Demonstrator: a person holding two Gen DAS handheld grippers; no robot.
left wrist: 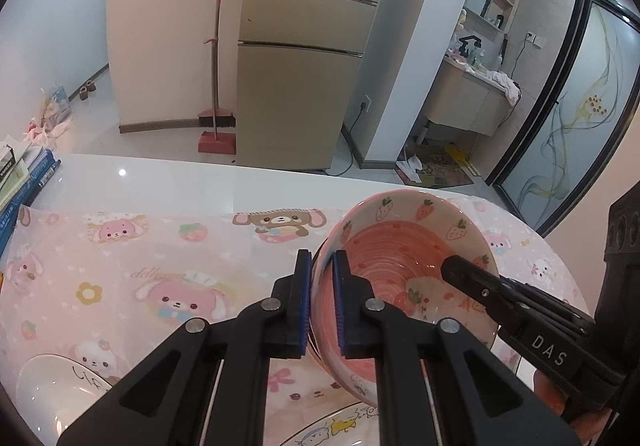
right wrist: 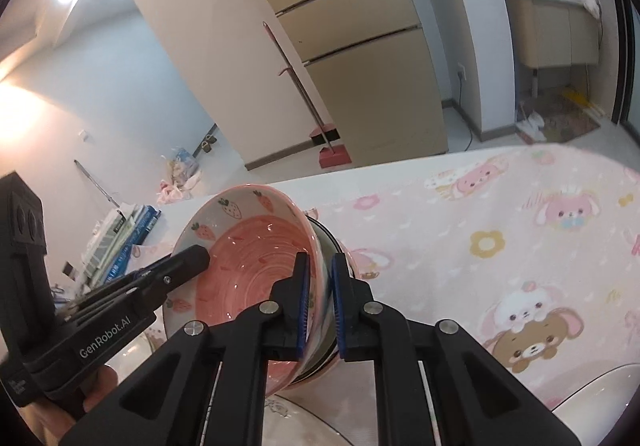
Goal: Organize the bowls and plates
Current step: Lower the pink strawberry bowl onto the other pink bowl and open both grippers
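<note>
Glossy ceramic strawberry bowl (left wrist: pixel 404 246), round, ribbed inside; left gripper (left wrist: pixel 322 302) and right gripper (right wrist: pixel 320 304) jaws clamp opposite rims; possibly lifted.

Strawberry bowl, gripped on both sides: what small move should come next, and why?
Probably lower it gently onto the white plate just below. The left gripper and right gripper each pinch opposite rim walls of the strawberry bowl, which hangs tilted above the pink cartoon tablecloth, so it seems ready for stacking.

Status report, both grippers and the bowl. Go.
Left gripper shut on pink strawberry bowl rim. Right gripper shut on opposite rim. Bowl tilted, off the cloth. White plate below; nothing blocking.
</note>
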